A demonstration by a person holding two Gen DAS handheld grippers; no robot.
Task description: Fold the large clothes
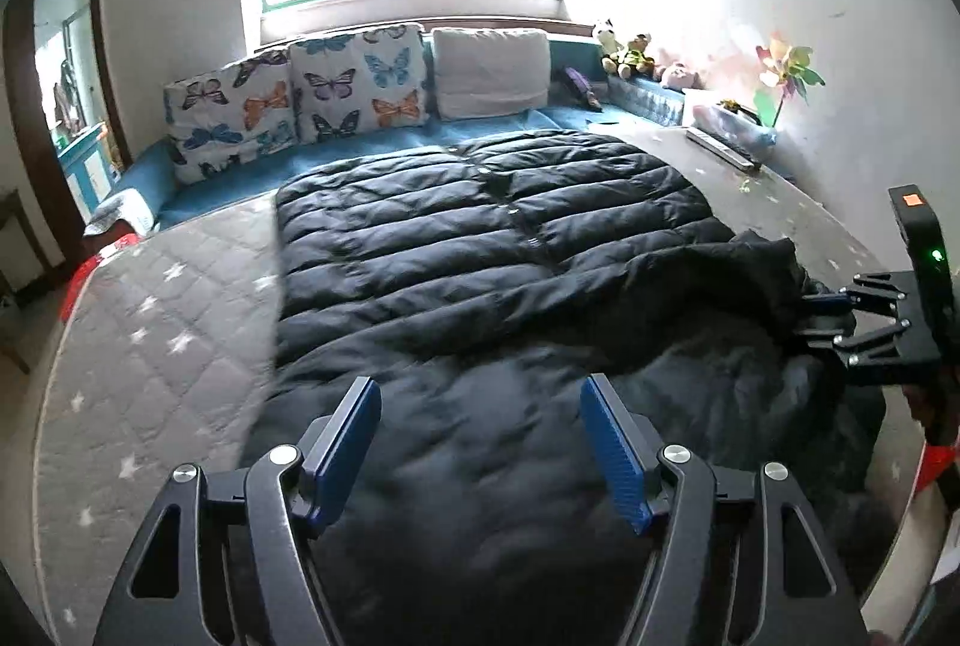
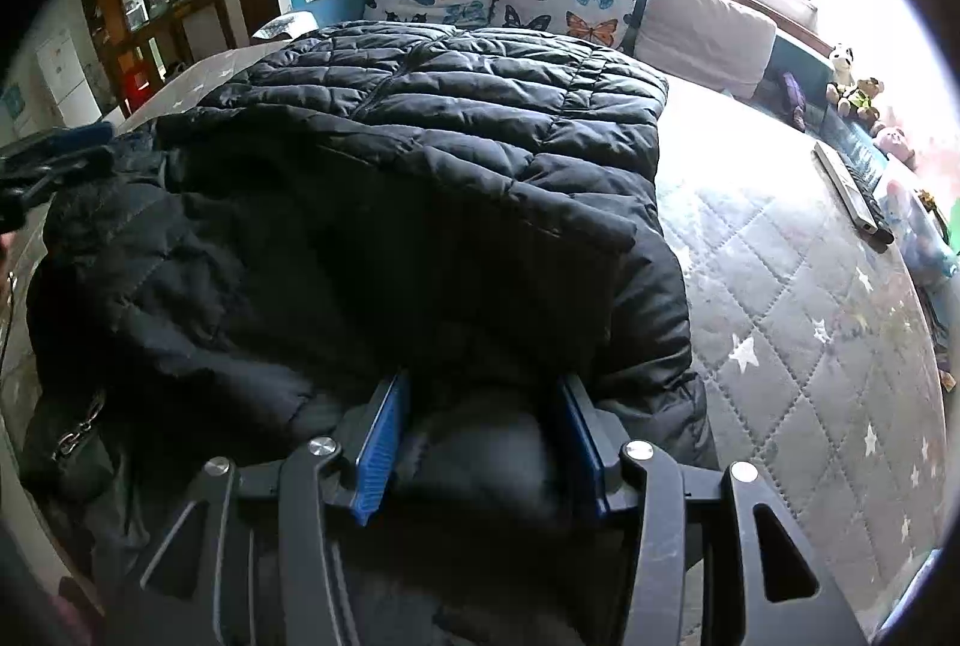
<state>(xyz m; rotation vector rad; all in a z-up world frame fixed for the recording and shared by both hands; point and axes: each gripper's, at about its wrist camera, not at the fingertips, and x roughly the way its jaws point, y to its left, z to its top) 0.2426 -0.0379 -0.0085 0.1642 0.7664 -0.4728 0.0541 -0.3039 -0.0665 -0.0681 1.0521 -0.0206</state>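
Observation:
A large black quilted puffer jacket (image 1: 480, 226) lies spread on the grey star-patterned mattress (image 1: 150, 322). Its near part is folded over towards the middle. My left gripper (image 1: 480, 388) hovers open just above the jacket's near part, with nothing between its blue pads. In the right wrist view the jacket (image 2: 420, 136) bulges up between the pads of my right gripper (image 2: 483, 385), which is shut on a thick fold of it. That right gripper (image 1: 810, 319) also shows at the right edge of the left wrist view, biting the raised fold. The left gripper (image 2: 60, 154) appears at the far left edge.
Two butterfly cushions (image 1: 300, 94) and a plain pillow (image 1: 492, 70) line the far side under the window. Soft toys (image 1: 624, 46), a pinwheel (image 1: 786, 70) and a remote control (image 2: 852, 196) sit along the right side. A doorway (image 1: 66, 94) opens at the left.

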